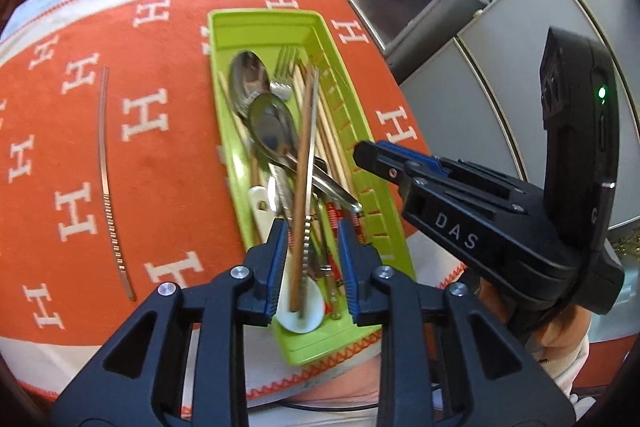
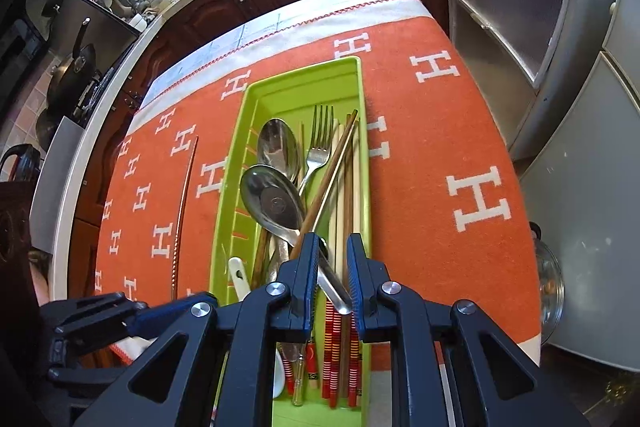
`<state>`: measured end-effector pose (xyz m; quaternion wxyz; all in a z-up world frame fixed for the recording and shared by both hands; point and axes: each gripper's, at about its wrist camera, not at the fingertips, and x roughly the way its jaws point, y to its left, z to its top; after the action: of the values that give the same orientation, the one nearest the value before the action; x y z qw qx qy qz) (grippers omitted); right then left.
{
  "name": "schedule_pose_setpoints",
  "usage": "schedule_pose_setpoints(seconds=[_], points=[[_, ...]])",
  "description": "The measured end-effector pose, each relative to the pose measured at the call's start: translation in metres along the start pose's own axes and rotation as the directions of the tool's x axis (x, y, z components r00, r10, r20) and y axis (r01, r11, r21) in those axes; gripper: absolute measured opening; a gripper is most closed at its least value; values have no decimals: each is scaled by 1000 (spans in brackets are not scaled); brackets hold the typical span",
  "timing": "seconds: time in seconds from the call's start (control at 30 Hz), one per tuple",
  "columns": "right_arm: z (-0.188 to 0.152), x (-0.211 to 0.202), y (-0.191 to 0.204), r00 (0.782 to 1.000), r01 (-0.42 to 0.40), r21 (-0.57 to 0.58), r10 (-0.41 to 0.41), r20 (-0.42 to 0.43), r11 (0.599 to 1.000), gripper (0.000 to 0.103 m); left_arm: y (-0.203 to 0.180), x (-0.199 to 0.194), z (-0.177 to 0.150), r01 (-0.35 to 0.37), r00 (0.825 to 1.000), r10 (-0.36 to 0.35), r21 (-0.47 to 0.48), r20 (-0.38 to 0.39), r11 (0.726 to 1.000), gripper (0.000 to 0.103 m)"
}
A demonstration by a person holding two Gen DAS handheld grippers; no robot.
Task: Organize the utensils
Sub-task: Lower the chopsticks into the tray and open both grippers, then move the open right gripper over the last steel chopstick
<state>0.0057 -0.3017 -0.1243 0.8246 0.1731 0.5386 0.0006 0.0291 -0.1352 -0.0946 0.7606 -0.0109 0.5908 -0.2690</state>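
Cutlery fills a lime-green tray (image 1: 352, 115) that lies lengthwise on the orange, H-patterned cloth (image 1: 160, 163) covering the worktop (image 2: 256, 27), closer to its right edge. Inside the tray lie two steel spoons (image 2: 274, 203), bowls up and overlapping, a fork (image 2: 320, 147) beside them, pale wooden chopsticks (image 2: 340, 211) along the right wall, red-striped chopsticks (image 2: 330, 347) at the near end, and a white spoon (image 1: 298, 311). One brown chopstick (image 1: 302, 163) and one metal chopstick (image 1: 311, 163) rest slantwise on top of the heap. A second metal chopstick (image 1: 105, 163) lies alone on the cloth, well apart from the tray toward the left edge. Left tongs (image 1: 313, 271) hover open over the tray's near end, the two slanted chopsticks passing between the fingers without being pinched. Right tongs (image 2: 333, 281) are also open over the near end, straddling a steel handle (image 2: 336, 287); their closeness to it cannot be judged.
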Motion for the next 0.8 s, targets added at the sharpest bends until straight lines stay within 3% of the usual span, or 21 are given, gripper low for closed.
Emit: schedule_pose_setpoints(seconds=[0.5,0.8], points=[[-15,-4,38,999,-35,-94,33,-25,995,15,39,-40,-4,-103,993,104,-16,53,995,22],[-23,-10,72,997,-71,-143,66,-40,987,15,74,-56,-10,-212,973,218,-81,79,974,22]])
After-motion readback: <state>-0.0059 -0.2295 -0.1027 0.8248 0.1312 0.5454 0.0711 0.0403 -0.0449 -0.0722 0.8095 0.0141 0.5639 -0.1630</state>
